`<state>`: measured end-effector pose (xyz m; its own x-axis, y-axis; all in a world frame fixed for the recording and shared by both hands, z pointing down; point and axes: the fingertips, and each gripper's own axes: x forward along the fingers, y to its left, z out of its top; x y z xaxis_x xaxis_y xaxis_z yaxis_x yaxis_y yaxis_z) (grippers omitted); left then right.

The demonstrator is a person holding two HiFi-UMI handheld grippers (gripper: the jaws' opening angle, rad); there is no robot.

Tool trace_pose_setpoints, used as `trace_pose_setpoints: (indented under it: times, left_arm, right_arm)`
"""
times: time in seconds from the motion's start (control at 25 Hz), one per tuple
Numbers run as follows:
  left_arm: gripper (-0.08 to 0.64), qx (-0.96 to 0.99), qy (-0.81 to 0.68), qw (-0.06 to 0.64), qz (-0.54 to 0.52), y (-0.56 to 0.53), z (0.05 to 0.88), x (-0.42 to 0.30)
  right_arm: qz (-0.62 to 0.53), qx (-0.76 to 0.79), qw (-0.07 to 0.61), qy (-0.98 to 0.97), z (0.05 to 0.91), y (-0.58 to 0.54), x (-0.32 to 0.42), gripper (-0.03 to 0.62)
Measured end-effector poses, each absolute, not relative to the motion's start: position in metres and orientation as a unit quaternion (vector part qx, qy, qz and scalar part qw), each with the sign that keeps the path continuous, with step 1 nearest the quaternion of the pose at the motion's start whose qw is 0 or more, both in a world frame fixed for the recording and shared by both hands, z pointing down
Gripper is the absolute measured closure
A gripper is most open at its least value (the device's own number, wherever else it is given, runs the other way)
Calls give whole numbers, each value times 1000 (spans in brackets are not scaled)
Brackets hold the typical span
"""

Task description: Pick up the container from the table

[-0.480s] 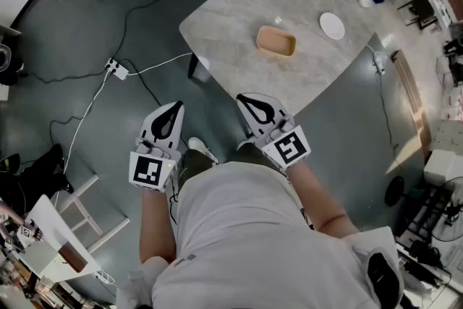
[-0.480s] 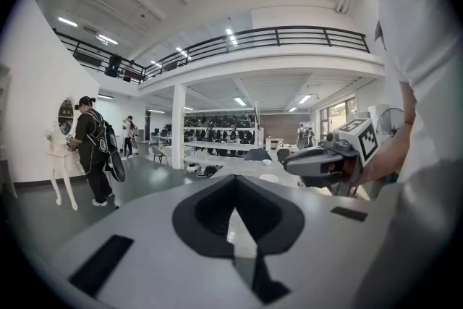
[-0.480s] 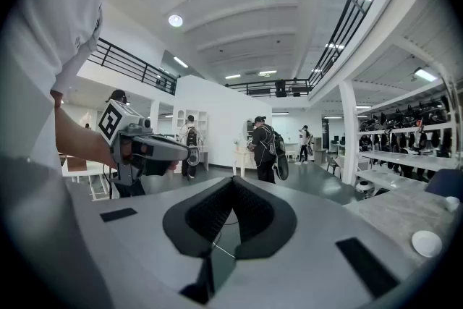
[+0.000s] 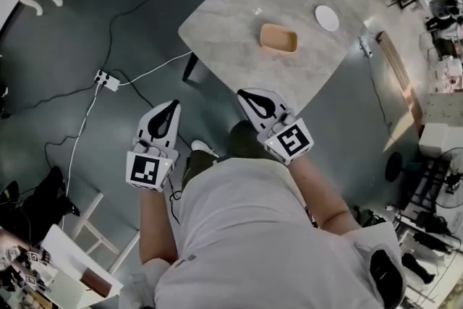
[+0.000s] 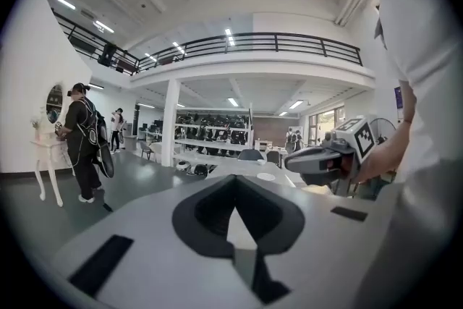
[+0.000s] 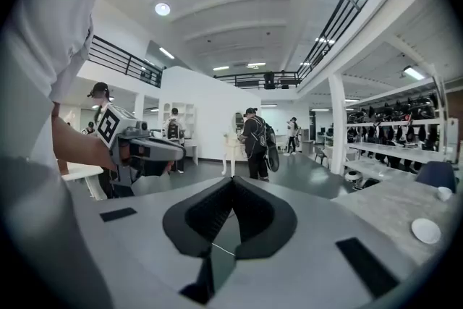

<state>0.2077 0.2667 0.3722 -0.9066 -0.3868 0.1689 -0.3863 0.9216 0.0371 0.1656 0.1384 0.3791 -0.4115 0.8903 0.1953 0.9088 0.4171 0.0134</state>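
Reaching looks like the step in hand, and nothing of the pick is done yet. The grey marbled table [image 4: 239, 11] lies ahead of both grippers, its near edge just beyond the tip of the right one in the head view. The left gripper [image 4: 173, 104] and the right gripper [image 4: 243, 92] are held side by side at the person's waist, nearly level. Each has its jaws brought together at the tips with nothing between them, as each gripper view shows.

The right gripper seems the better choice for the reach. The container [image 4: 278, 38] sits ahead of it and slightly to its right, well apart, and lies farther off and across to the right from the left gripper. The jaws would need to part before arrival, wide enough to take one wall. They should come in low over the rim rather than push the thing along the tabletop.

The container is a shallow tan rectangular tray with rounded corners and a raised rim, lying flat and apparently empty. It looks light, so a gentle pinch on a long wall should serve. A small white dish [image 4: 327, 17] lies beyond it, farther to the right gripper's right, apart from it.
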Motion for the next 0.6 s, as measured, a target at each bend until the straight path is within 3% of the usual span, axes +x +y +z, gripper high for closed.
trace_pose_setpoints:
  times: [0.6]
  left_arm:
    - [558,285,-946,145,47,264,389,42]
  right_arm:
    - [-61,-466,139,-872,422,110,22,584]
